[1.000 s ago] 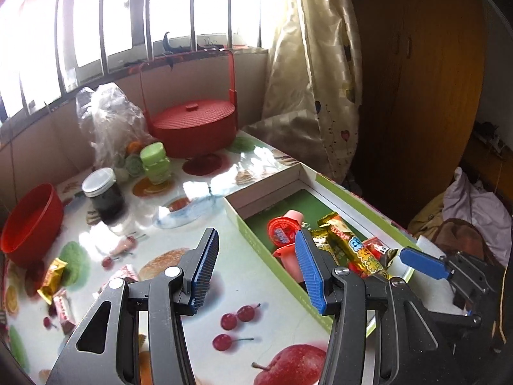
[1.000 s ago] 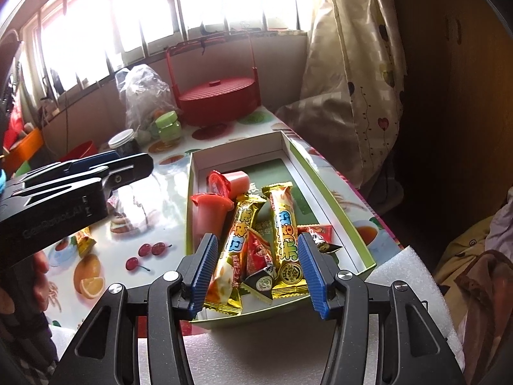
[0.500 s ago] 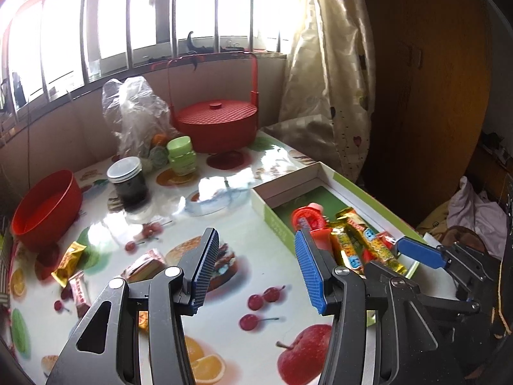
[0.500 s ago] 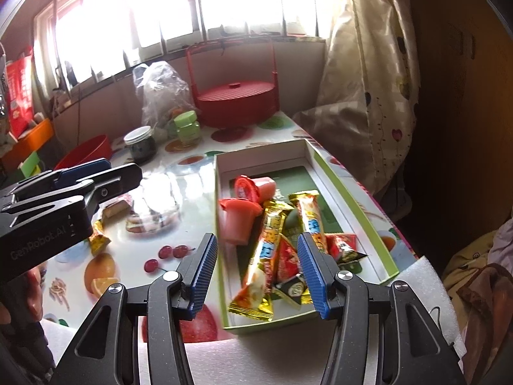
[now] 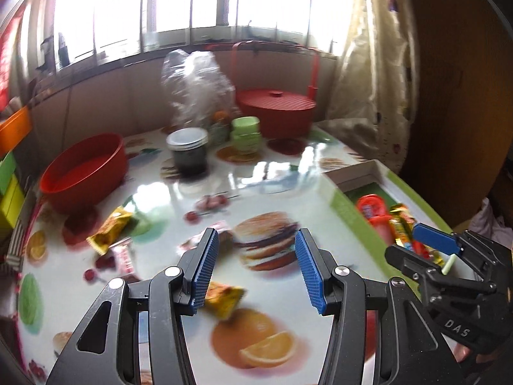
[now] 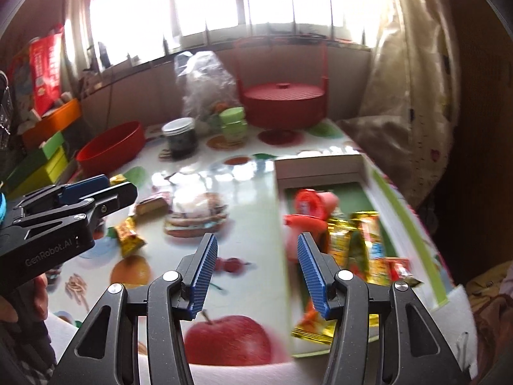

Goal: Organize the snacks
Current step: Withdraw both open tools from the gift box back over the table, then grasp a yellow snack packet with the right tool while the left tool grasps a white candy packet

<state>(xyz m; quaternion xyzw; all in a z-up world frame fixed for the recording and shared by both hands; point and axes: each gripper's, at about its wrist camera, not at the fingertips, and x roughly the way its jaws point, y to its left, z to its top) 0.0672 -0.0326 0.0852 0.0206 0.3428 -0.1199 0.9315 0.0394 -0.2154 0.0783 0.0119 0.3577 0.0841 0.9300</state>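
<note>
My left gripper (image 5: 256, 266) hangs open over the fruit-print tablecloth with nothing between its blue pads. Just below it lies a yellow snack packet (image 5: 224, 298); another yellow packet (image 5: 109, 229) and a pink-white wrapper (image 5: 123, 255) lie further left. My right gripper (image 6: 256, 269) is open and empty too, over the table beside the green-lined box (image 6: 400, 211). Inside the box are yellow snack bars (image 6: 368, 243) and red jelly cups (image 6: 307, 205). Each gripper shows in the other's view: the left gripper (image 6: 121, 189) and the right gripper (image 5: 404, 242).
At the back stand a red bowl (image 5: 83, 170), a dark jar (image 5: 189, 150), a green tub (image 5: 245, 134), a red lidded basket (image 5: 275, 109) and a clear plastic bag (image 5: 195, 86). A curtain (image 5: 368, 80) hangs at the right. White foam (image 6: 461, 314) lies by the box.
Both grippers have swung left, away from the box. The left one now sits over the loose packets; the box has slid to the right in both views. Jaws unchanged.
</note>
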